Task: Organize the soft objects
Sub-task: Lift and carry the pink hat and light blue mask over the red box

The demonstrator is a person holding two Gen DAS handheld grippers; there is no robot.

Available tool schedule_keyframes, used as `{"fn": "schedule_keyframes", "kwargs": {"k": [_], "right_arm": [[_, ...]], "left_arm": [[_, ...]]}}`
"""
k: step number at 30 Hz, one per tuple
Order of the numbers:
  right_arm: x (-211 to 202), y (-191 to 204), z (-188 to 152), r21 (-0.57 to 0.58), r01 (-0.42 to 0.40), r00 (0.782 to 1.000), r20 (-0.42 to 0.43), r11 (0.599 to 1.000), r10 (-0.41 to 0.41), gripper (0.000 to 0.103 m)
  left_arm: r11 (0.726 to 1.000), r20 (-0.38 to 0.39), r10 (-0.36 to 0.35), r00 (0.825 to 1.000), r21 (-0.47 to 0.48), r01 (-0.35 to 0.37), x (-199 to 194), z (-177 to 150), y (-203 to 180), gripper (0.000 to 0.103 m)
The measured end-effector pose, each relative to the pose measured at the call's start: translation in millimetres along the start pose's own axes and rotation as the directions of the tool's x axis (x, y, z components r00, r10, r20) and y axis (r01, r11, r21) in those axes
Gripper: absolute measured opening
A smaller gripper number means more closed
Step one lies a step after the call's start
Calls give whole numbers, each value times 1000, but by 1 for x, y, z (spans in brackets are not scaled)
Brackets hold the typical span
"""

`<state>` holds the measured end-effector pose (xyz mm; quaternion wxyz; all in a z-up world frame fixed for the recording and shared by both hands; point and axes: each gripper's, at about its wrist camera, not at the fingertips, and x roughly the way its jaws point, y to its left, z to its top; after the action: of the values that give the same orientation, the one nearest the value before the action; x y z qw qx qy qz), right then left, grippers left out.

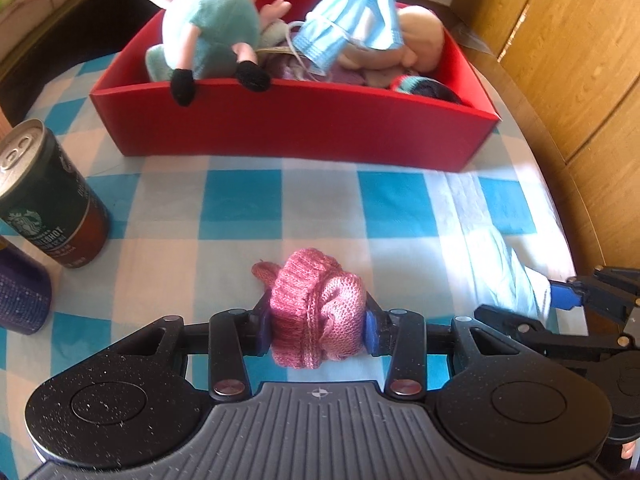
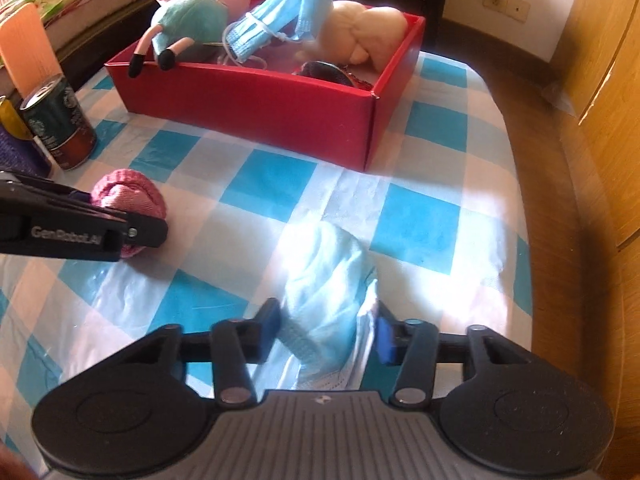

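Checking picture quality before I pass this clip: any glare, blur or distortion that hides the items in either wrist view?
Left wrist view: fisheye bends the red box rim; the plush pig is slightly blurred; the pink knit item is sharp. Right wrist view: sunlight washes out the checked cloth and the pale blue mask in the right gripper, blurring its edges.

Open checkered bench (image 1: 320,208) between both claws and the red box (image 1: 296,124) — clear lane straight ahead. Box is near full: plush toy (image 1: 208,28) with legs draped over the near wall, face mask (image 1: 352,20) piled on top, cream plush (image 2: 360,28) at the far right end. Left side blocked by a coffee can (image 1: 48,196) and a purple object (image 1: 20,300) just beside it. Right claw (image 2: 326,332) sits close on the left claw's (image 1: 318,320) right flank — tight between them. Wooden cabinet (image 1: 580,60) bounds the right.
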<state>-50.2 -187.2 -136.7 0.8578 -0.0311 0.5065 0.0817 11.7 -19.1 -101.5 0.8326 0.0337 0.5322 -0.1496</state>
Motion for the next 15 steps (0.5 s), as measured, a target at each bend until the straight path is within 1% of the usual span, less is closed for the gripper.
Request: {"fn": "schedule_keyframes", "kwargs": {"k": [1,2,4,6,9,15], "right_arm": [[-1,1,0,-2,-3,1000,0,1000,3,14],[-2,2,0,4,-13,1000,-2,1000,13,13],[-4,3,1,16,-50,999,-3,999,50,9],[-7,6,0,19,-74,997,0,997,74,8],[-11,14,-1,-1,-90,996,7,996,90,8],[-22,19,-2,-3,-114,993,28,993,114,8]], "left_arm": [[1000,-1,-1,1000,5,1,0,-1,-1,43],[1000,-1,-2,1000,8,2,0,-3,-2,43],[1000,-2,-4,1000,7,4,-1,-6,-2,43],[1000,-5,-5,1000,7,5,-2,-9,-2,43],[1000,-6,1,1000,10,-1,-5,-13,-3,43],[999,-4,11,1000,33,-11,-13,-24,-8,43]]}}
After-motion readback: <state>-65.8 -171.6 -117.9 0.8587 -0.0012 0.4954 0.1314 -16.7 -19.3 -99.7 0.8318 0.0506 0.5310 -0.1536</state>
